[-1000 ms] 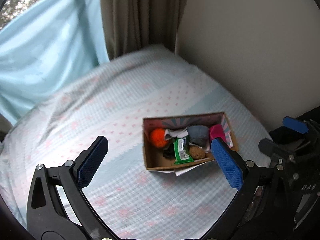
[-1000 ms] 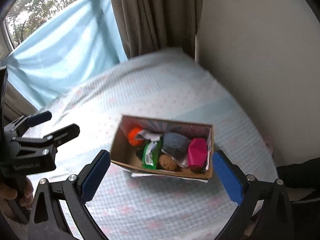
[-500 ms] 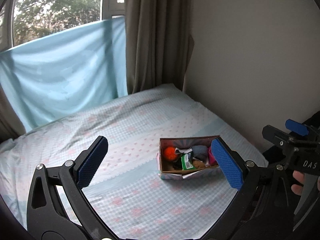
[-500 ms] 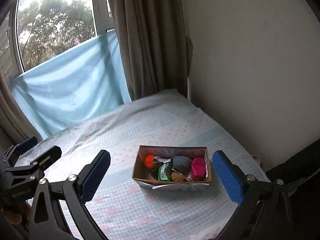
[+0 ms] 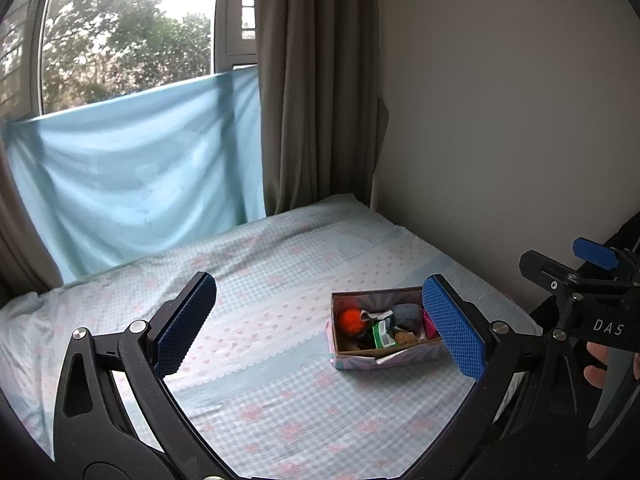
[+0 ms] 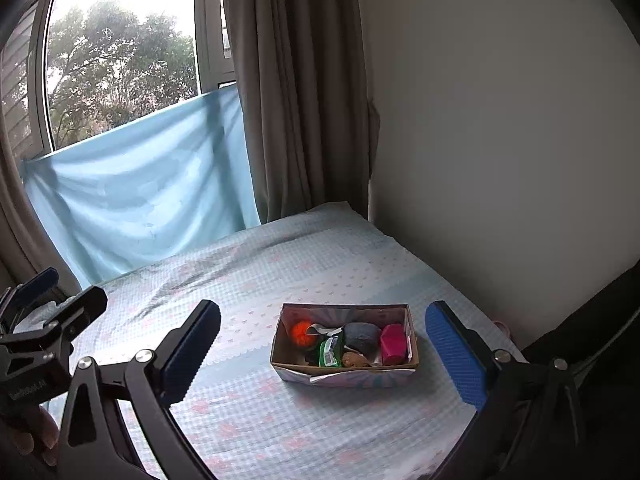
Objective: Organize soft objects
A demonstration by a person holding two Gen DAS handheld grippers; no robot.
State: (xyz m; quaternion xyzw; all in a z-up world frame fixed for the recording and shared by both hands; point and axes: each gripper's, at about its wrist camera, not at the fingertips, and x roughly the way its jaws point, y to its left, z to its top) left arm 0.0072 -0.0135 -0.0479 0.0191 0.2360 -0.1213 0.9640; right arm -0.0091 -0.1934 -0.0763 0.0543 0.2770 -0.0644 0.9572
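Observation:
A small cardboard box (image 5: 384, 358) (image 6: 344, 374) sits on the bed's right half. It holds an orange pompom (image 5: 349, 319) (image 6: 301, 332), a green packet (image 5: 383, 334) (image 6: 331, 352), a grey soft lump (image 5: 406, 314) (image 6: 360, 336), a pink object (image 6: 392, 344) and a brown piece (image 6: 354, 360). My left gripper (image 5: 320, 330) is open and empty, well back from the box. My right gripper (image 6: 324, 352) is open and empty, also held back above the bed.
The bed (image 5: 280, 360) has a blue checked sheet with pink marks. A beige wall (image 5: 500, 120) runs along its right side. A brown curtain (image 5: 312, 100), a blue cloth (image 5: 140, 160) and a window stand behind. The other gripper shows at each view's edge.
Both grippers have pulled back and up from the box, which now looks smaller and farther. The window has come into view. Both jaws stay open.

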